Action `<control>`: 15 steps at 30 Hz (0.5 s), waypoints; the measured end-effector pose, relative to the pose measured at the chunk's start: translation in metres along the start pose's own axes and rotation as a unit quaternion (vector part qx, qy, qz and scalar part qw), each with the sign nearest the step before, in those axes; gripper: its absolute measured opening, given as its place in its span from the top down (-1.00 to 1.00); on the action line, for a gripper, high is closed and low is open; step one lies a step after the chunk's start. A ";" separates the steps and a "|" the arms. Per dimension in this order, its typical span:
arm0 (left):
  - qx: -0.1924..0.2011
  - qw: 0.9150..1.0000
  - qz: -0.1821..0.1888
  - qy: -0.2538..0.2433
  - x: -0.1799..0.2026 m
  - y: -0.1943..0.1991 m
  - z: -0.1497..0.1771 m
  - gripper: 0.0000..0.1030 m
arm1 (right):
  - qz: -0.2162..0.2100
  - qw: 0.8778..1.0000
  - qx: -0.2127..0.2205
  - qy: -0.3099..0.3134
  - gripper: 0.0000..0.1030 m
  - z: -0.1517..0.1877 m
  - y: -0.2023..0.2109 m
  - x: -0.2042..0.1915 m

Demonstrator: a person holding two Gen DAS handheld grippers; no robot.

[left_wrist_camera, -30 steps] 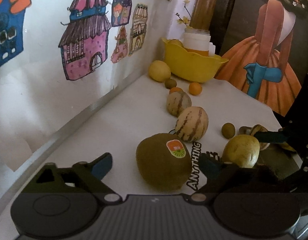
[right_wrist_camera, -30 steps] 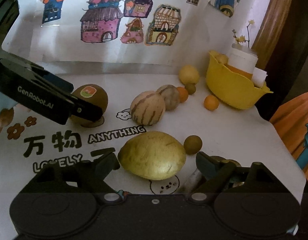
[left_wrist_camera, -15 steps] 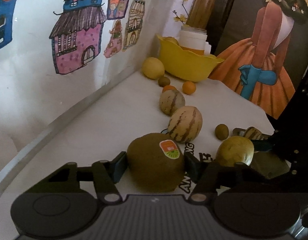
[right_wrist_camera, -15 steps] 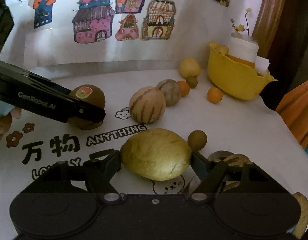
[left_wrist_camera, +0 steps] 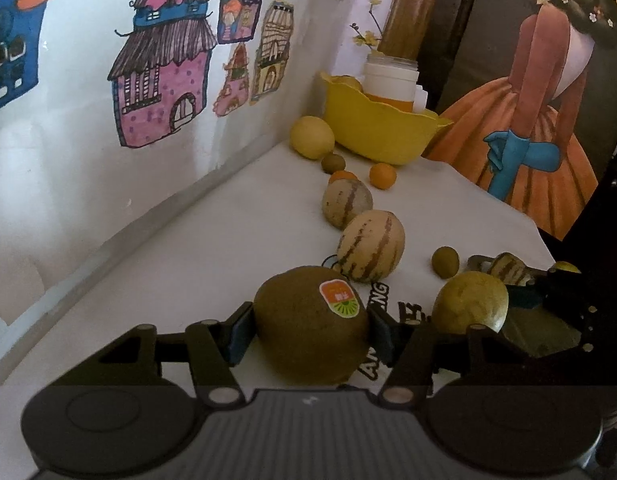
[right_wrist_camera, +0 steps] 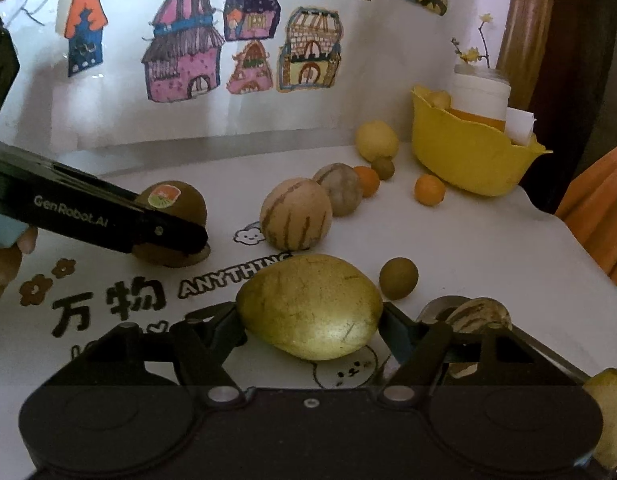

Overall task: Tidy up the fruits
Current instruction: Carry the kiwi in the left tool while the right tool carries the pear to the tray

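Observation:
My left gripper (left_wrist_camera: 308, 330) is shut on a brown kiwi (left_wrist_camera: 310, 324) with an orange sticker, low over the white mat; it also shows in the right wrist view (right_wrist_camera: 172, 220). My right gripper (right_wrist_camera: 310, 322) is shut on a yellow-green mango (right_wrist_camera: 310, 306), which also shows in the left wrist view (left_wrist_camera: 470, 304). Two striped melons (left_wrist_camera: 370, 250) (left_wrist_camera: 347, 203) lie in a row toward a yellow bowl (left_wrist_camera: 378, 130). A lemon (left_wrist_camera: 311, 137), small oranges (left_wrist_camera: 382, 176) and small green fruits (left_wrist_camera: 445, 262) lie around them.
The wall with house drawings (left_wrist_camera: 160, 92) runs along the left of the mat. The yellow bowl holds a white jar (right_wrist_camera: 480, 98). A striped fruit on a metal dish (right_wrist_camera: 478, 314) sits by my right gripper. A painting of a woman (left_wrist_camera: 540, 92) stands at the back right.
Both grippers closed: the left one onto the kiwi, the right one onto the mango. Both were open around their fruit one second ago.

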State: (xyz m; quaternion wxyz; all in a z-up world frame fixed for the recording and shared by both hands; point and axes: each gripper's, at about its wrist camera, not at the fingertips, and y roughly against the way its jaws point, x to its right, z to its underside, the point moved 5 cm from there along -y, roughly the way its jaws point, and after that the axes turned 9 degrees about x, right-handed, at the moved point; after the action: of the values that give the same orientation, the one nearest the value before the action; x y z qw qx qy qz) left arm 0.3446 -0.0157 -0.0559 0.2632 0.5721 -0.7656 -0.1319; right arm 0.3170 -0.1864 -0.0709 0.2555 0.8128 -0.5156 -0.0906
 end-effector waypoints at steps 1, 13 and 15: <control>0.001 1.000 0.001 -0.001 0.001 0.002 0.000 -0.23 | 0.000 1.000 0.004 -0.001 -0.44 -0.001 0.003 -0.001; 0.016 0.999 0.029 -0.009 0.037 0.020 -0.012 -0.23 | 0.019 0.999 0.038 -0.029 -0.44 -0.007 0.069 0.025; 0.017 0.999 0.035 -0.010 0.045 0.021 -0.012 -0.23 | 0.031 0.998 0.037 -0.031 -0.44 -0.003 0.079 0.035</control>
State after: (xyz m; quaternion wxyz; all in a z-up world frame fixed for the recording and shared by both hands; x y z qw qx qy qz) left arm 0.3251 -0.0506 -0.0238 0.2498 0.5483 -0.7897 -0.1156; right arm 0.2711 -0.2428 -0.0243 0.2120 0.8022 -0.5510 -0.0890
